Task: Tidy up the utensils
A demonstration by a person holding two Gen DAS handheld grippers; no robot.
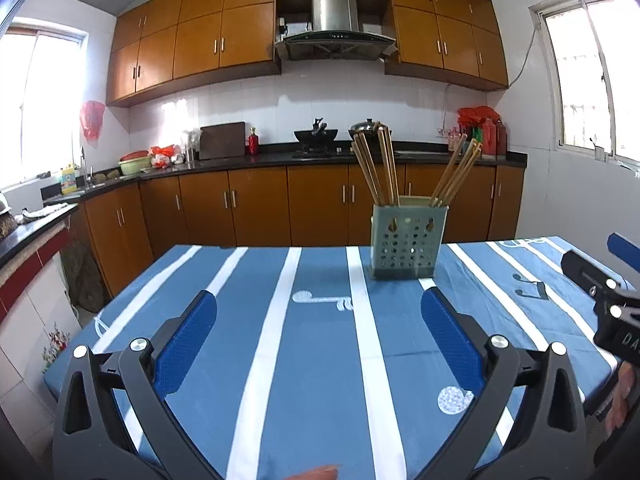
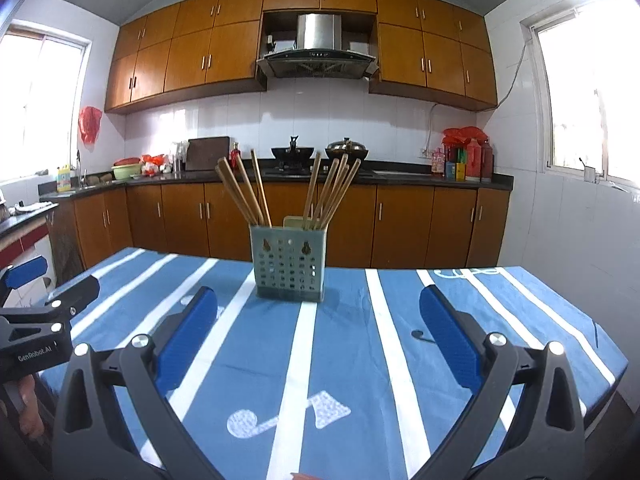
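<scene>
Holding both grippers wide apart and empty, you keep the left gripper (image 1: 319, 312) and right gripper (image 2: 319, 308) above the striped table (image 2: 400, 360). The holder (image 2: 287, 266) stands upright ahead, with chopsticks (image 2: 244, 192) leaning inside it.

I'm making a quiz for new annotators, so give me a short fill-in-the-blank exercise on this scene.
1. The chopsticks stand in a perforated ____ on the striped tablecloth.
2. The chopsticks form ____ bundles, leaning apart.
3. The jaws of the left gripper and right gripper are both ____.
4. Neither gripper holds ____.

Missing words: holder; two; open; anything
</scene>
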